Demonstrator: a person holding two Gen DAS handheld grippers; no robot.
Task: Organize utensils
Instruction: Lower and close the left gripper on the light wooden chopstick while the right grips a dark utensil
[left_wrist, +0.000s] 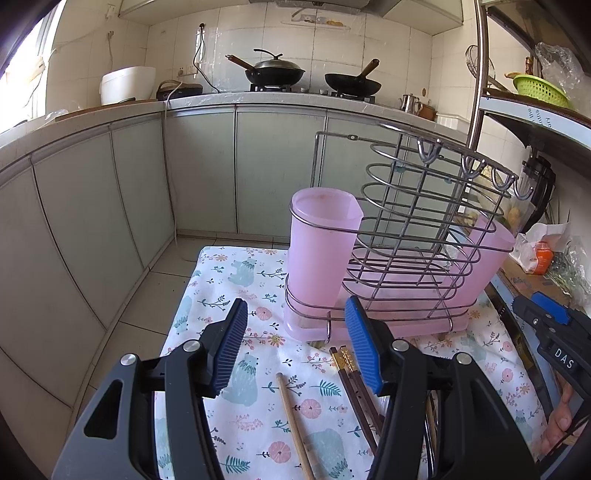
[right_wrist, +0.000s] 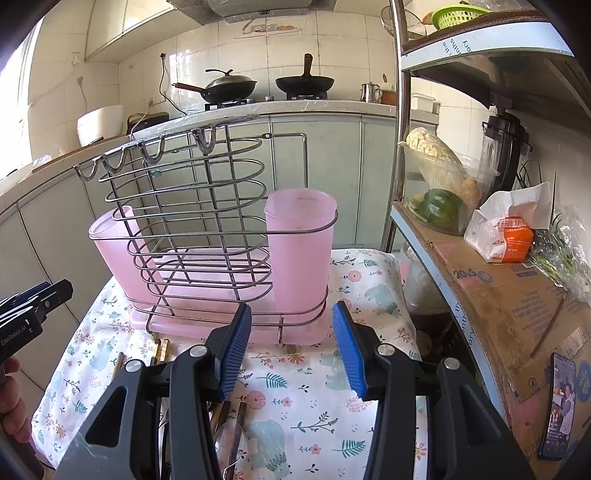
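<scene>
A wire utensil rack (left_wrist: 417, 229) with two pink cups (left_wrist: 321, 247) and a pink drip tray stands on the floral cloth (left_wrist: 255, 288); it also shows in the right wrist view (right_wrist: 199, 236). My left gripper (left_wrist: 295, 343) is open and empty, just in front of the rack. A light wooden chopstick (left_wrist: 293, 424) and dark chopsticks with gold ends (left_wrist: 354, 391) lie on the cloth under it. My right gripper (right_wrist: 291, 343) is open and empty, facing the right pink cup (right_wrist: 299, 251). A spoon (right_wrist: 229, 443) and chopsticks lie beneath its left finger.
A shelf unit (right_wrist: 480, 266) at the right holds cardboard, a tissue pack (right_wrist: 506, 236), bagged vegetables and a phone (right_wrist: 557, 406). Kitchen cabinets (left_wrist: 207, 170), a counter with two woks (left_wrist: 275, 72) and a rice cooker lie beyond.
</scene>
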